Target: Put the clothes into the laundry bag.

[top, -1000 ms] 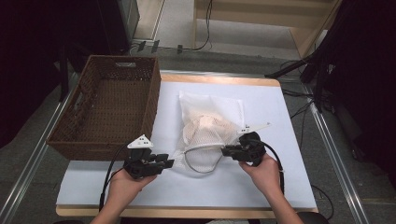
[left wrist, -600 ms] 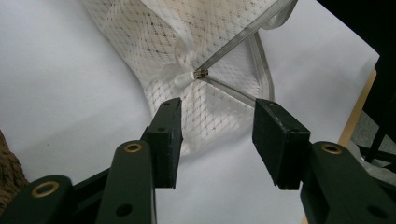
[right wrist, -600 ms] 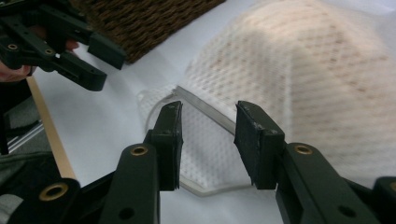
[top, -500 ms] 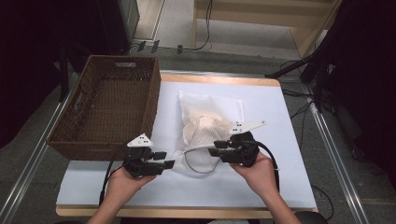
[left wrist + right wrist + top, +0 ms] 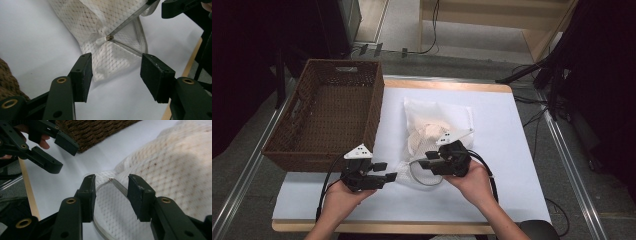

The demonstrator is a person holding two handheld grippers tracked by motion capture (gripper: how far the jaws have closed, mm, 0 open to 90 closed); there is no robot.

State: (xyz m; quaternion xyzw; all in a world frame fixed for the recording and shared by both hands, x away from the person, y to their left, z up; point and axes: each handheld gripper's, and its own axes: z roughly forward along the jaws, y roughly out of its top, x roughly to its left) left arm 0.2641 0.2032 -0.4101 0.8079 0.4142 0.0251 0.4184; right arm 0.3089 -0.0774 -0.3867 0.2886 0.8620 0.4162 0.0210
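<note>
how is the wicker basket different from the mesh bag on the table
The wicker basket is dark brown and stiff, with upright woven walls; the mesh bag is white, soft netting lying flat. The wicker basket stands open with nothing visible inside, while the mesh bag holds something pale and bunched and trails a loop of cord at its near end. The wicker basket sits at the table's left edge; the mesh bag lies near the middle. Both rest on the white tabletop.
</note>
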